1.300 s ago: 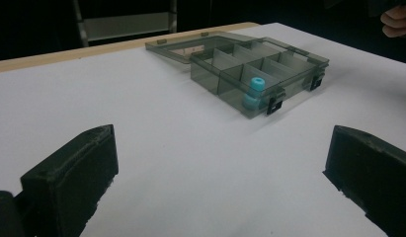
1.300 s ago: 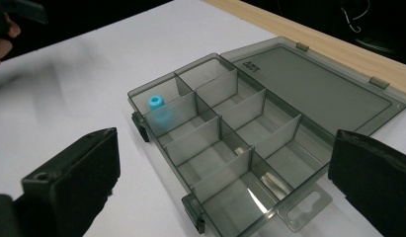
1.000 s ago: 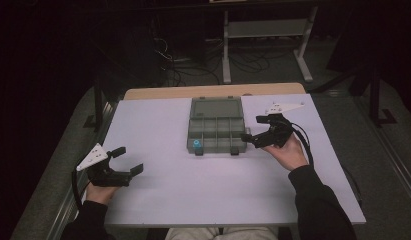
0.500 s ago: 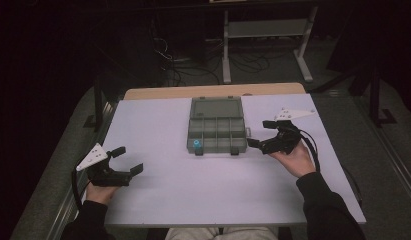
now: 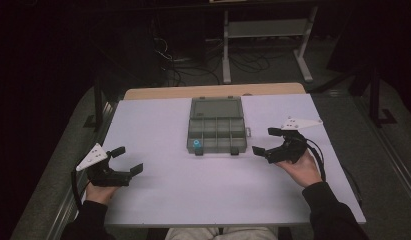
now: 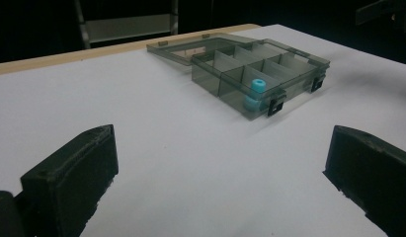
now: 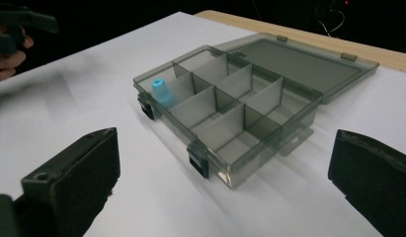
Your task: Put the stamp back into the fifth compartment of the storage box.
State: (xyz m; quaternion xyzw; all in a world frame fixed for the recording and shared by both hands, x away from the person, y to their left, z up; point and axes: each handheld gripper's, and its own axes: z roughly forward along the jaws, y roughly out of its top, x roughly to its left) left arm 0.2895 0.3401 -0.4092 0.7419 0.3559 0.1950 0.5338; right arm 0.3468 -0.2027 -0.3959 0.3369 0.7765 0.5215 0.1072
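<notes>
— Grey compartment box [image 5: 216, 126], lid laid flat open, sits just ahead of the right claw [image 5: 267, 141], not touching it.
— Jaws?
— Both claws spread wide, empty. Left claw [image 5: 127, 159] well apart from box.
— Contents?
— Blue cylinder [image 5: 197, 145], front corner compartment nearest left claw.

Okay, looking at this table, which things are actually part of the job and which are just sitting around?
Part of the job:
compartment box, lid open flat behind it
blue cap in its front corner compartment
right gripper, open, beside the box
left gripper, open, farther off

Just about:
white table
metal stand and cables on the floor behind
</notes>
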